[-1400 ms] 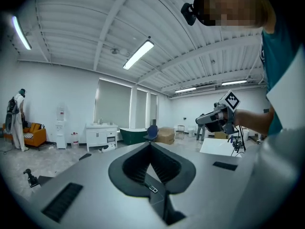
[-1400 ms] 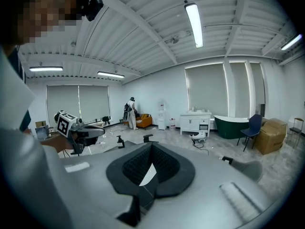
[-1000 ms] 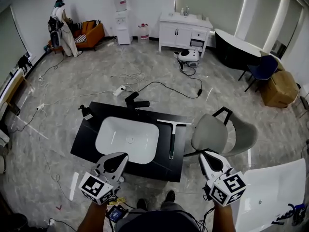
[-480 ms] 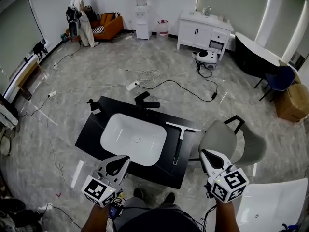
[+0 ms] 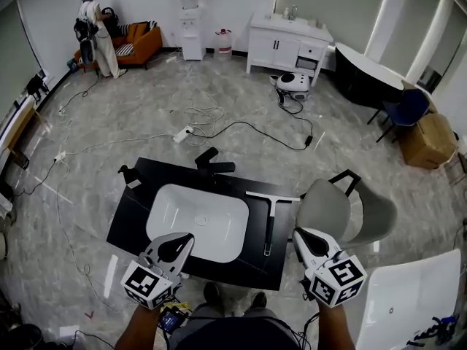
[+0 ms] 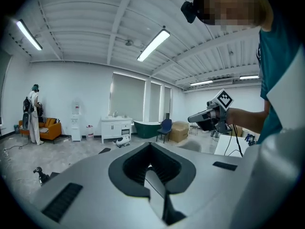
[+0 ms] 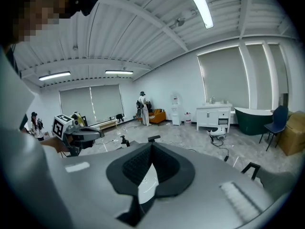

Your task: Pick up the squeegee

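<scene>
Operator rig: two matching handheld units, teal top, black headgear.
Shells on the left gripper [image 5: 186, 235] and right gripper [image 5: 298, 233] are pale grey, each with a black spade-shaped cut-out over ribbed black pads and a rectangular inlay on each flank. At the rear of each sits a white marker cube [image 5: 146, 284] printed with black square codes. A black cable [image 5: 312, 325] runs off the right unit, and a small blue-fronted box [image 5: 175, 319] with yellow wire sits at the waist. Teal shirt [image 6: 279, 56], black head-mounted camera [image 6: 194, 6], dark shoes [image 5: 212, 292].
</scene>
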A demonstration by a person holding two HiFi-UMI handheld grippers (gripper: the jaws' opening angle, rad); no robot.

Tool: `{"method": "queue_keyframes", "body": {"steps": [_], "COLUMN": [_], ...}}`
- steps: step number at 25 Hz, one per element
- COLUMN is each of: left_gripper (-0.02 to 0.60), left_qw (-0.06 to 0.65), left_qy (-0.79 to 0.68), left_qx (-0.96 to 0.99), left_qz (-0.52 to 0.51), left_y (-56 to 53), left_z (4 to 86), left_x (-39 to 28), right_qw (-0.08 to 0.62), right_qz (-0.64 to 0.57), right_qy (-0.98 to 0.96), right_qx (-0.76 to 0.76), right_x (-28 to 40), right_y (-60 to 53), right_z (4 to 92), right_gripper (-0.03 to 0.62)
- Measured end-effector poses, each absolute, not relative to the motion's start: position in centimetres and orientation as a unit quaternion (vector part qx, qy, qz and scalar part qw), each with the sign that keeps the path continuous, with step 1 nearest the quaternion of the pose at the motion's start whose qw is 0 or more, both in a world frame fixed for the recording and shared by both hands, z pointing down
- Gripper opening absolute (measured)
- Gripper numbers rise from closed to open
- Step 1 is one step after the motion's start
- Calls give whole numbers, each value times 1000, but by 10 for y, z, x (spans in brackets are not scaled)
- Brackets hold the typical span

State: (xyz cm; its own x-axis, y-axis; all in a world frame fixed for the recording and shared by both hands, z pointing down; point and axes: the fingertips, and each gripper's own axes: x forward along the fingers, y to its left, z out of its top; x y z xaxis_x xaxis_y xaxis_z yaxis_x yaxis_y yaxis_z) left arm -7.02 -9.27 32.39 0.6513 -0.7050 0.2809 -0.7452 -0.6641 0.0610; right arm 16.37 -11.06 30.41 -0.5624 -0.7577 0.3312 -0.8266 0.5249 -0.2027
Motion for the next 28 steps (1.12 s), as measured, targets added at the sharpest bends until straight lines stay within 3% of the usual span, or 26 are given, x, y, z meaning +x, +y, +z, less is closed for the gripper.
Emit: {"method": "queue_keyframes", "body": {"steps": [28], "left_gripper": [3], "left_qw": [169], "left_qy": [-388], "left_qx": [895], "left_qz": [137], "left_y": [-133], "left_z": [429], "left_x": [-96], "right_qw": [171], "right_qz": [287], "right_qy": [-840], "right_qx": [429], "right_x": [103], "right_y": [-180], "right_z": [470], "right_gripper": [9]}}
